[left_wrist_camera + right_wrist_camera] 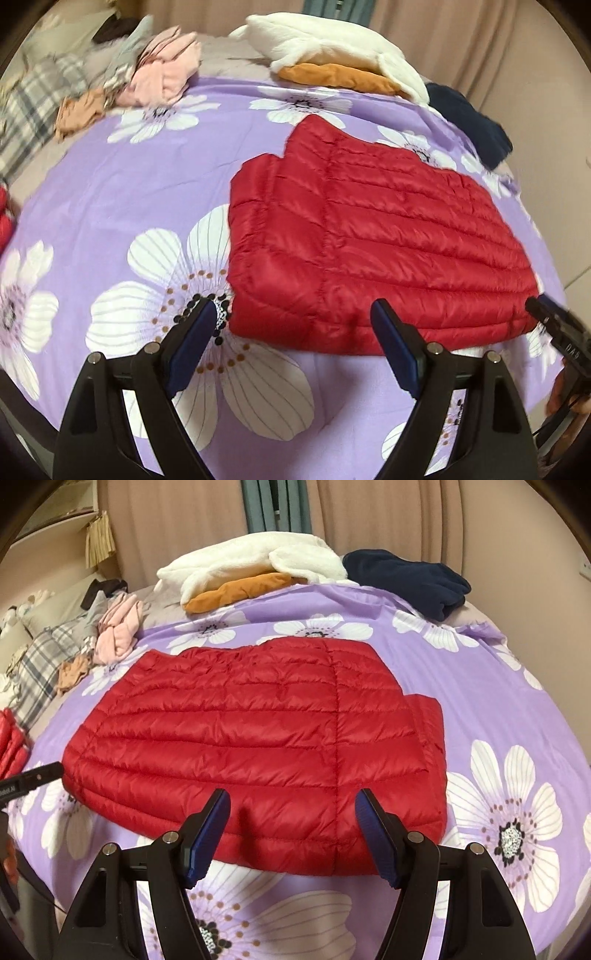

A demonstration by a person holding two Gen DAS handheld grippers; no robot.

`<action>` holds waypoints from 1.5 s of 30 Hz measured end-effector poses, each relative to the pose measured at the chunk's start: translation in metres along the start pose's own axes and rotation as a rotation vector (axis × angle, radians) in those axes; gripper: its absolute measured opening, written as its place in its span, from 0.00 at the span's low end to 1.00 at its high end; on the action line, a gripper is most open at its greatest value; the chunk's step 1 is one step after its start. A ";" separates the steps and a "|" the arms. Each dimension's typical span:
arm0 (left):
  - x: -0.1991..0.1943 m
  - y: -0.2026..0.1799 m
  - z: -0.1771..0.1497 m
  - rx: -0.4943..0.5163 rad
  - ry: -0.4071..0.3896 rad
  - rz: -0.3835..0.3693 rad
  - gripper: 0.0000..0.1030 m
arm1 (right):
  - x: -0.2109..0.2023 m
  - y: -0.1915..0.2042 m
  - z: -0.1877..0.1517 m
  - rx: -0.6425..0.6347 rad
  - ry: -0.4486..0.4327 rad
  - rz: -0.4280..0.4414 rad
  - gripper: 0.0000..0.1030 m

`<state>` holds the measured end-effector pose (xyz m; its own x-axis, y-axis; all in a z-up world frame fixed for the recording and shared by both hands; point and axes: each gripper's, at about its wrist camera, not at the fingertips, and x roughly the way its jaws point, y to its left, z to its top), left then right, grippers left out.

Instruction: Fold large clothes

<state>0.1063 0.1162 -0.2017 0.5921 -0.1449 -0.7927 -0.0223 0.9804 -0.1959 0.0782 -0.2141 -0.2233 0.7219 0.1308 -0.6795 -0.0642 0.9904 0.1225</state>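
Note:
A red quilted puffer jacket (pixel 373 236) lies folded flat on the purple flowered bedspread (pixel 122 192); it also shows in the right wrist view (pixel 258 734). My left gripper (pixel 293 314) is open and empty, hovering just short of the jacket's near left corner. My right gripper (pixel 291 805) is open and empty, its fingers just above the jacket's near edge. The tip of the right gripper shows in the left wrist view (pixel 554 325) beside the jacket's near right corner. The left gripper shows at the left edge of the right wrist view (pixel 29 779).
At the far side of the bed lie a white fleece (pixel 255 565) over an orange garment (pixel 236 590), a navy garment (pixel 410 579), a pink garment (pixel 118 635) and a plaid pillow (pixel 44 664). Another red item (pixel 11 738) lies at the left edge. Curtains (pixel 388 513) hang behind.

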 end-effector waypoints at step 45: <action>-0.002 -0.074 0.078 -0.012 -0.140 -0.160 0.34 | 0.047 0.028 0.002 0.037 0.084 0.134 0.68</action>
<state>0.1699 0.0545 -0.1402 0.6953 -0.2777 -0.6629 0.0716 0.9445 -0.3205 0.1120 -0.1801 -0.2502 0.6483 0.2664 -0.7133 -0.1294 0.9617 0.2415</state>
